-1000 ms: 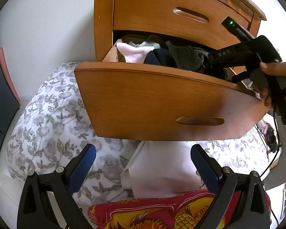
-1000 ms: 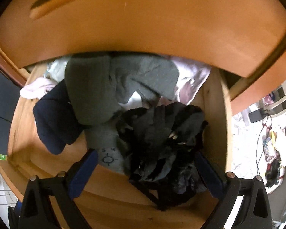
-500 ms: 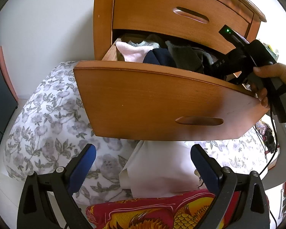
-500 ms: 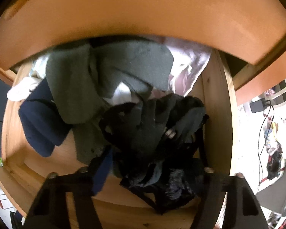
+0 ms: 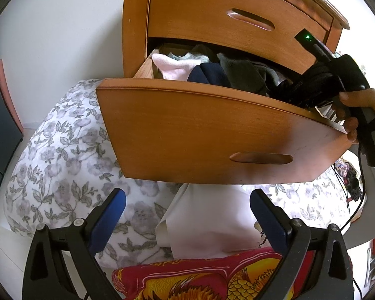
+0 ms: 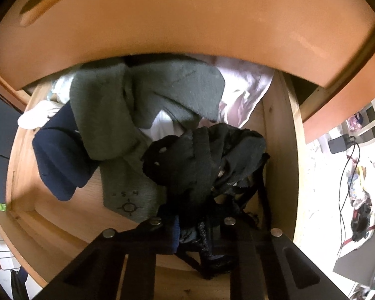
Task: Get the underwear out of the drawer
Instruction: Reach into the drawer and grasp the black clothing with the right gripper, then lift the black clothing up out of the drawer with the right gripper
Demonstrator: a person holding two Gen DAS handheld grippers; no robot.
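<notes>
The wooden drawer (image 5: 212, 135) stands pulled out of the dresser, full of clothes. In the right wrist view a black lacy underwear bundle (image 6: 207, 165) lies at the drawer's front right, and my right gripper (image 6: 192, 235) is shut on its lower edge. Grey garments (image 6: 142, 107), a navy piece (image 6: 60, 160) and pale pink cloth (image 6: 242, 92) lie around it. In the left wrist view my left gripper (image 5: 187, 215) hangs open below the drawer front, holding nothing. The right gripper body (image 5: 337, 80), held by a hand (image 5: 357, 110), reaches over the drawer's right end.
A floral quilt (image 5: 62, 155) and a white cloth (image 5: 212, 217) lie beneath the drawer, with a red dragon-print fabric (image 5: 187, 282) nearest me. The closed upper drawer (image 5: 225, 25) overhangs the open one. Cables and clutter (image 6: 357, 200) sit on the floor at right.
My right gripper has gone from wide open to shut around the black underwear. The left gripper has stayed open below the drawer.
</notes>
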